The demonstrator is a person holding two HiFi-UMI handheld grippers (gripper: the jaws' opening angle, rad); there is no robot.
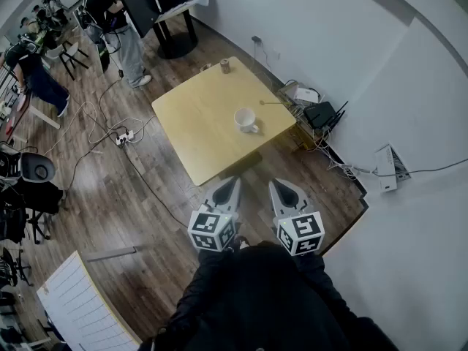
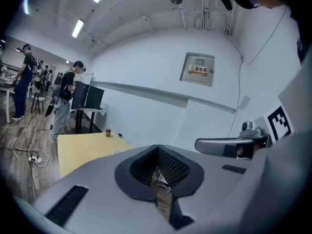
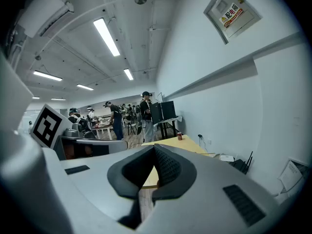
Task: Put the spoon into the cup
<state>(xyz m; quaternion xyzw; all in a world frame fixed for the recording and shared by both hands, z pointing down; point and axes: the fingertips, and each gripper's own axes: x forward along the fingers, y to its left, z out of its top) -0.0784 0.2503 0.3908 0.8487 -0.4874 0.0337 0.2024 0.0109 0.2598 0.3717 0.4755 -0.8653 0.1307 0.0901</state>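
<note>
Approach stage, spoon not yet picked up.

Worktop (image 1: pixel 194 134) stood well ahead of both grippers. The left gripper (image 1: pixel 231 183) and right gripper (image 1: pixel 281 186) hung short of its near corner, each with fingers pressed together on nothing. The cup (image 1: pixel 246 120) sat upright toward the right corner, and the spoon (image 1: pixel 272 102) lay apart from it by the far-right edge. Reaching seemed the step in hand; next, one gripper would need to cross the worktop, spread its fingers and pinch the thin handle. The spoon's bowl end was too small to tell, and neither gripper view showed the spoon clearly.
</note>
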